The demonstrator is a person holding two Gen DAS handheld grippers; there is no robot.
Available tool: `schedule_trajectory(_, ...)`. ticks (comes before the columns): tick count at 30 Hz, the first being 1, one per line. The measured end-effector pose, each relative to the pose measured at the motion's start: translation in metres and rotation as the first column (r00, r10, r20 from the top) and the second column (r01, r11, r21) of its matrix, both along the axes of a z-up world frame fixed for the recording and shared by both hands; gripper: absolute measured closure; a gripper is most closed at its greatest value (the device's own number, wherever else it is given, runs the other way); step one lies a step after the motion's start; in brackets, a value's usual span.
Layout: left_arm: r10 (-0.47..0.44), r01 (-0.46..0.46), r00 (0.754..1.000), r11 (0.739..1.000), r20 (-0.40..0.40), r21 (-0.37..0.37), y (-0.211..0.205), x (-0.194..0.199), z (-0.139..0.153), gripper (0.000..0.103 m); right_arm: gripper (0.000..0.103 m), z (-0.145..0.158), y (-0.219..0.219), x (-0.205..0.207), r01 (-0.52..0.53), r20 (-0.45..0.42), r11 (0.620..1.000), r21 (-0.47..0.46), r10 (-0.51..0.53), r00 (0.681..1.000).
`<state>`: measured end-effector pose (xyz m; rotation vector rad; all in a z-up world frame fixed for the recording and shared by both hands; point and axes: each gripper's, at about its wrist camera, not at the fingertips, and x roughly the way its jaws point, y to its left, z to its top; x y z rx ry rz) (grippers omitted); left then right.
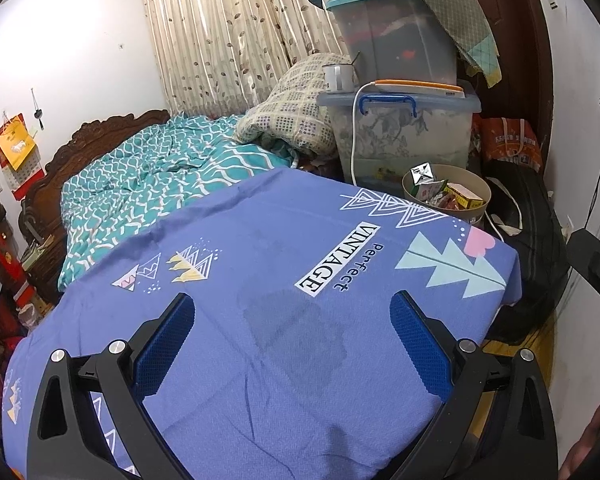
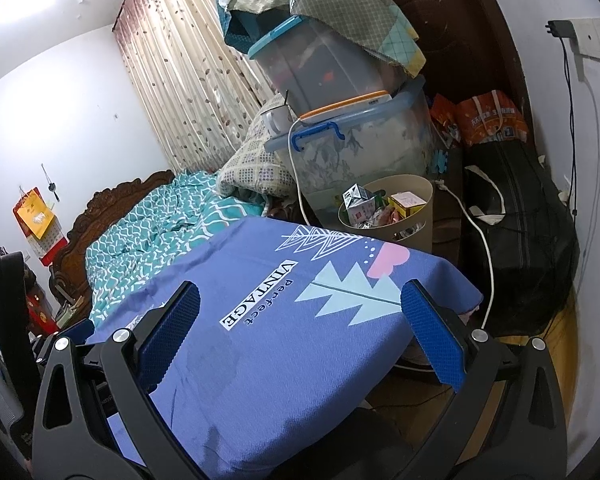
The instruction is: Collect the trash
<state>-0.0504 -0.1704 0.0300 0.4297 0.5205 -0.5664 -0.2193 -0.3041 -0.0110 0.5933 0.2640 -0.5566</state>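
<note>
— Any trash left on the blue sheet?
— None I can see. Both tools, left tool and right tool, hover wide and empty; the bin, at one o'clock, looks full.
— So collecting seems finished; next, pull back.

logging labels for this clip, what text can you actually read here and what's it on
"VINTAGE": white box printed on the purple sheet.
"Perfect": dark letters beside that box, same sheet.
Orange bag: white print, too blurred to read.
Cartons in the beige bin: print too small.
Red wall calendar: unreadable.
</note>
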Motion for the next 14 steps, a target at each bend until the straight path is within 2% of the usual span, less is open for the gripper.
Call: schedule_trajectory(14,0.003,-0.004,1.000,1.000,-0.024,-0.009,0.0035,0.0044,0.0011,0.009,0.003,-0.0019,-0.0018,0.0001,0.004,-0.001,1.000,0.006,-0.004,1.000)
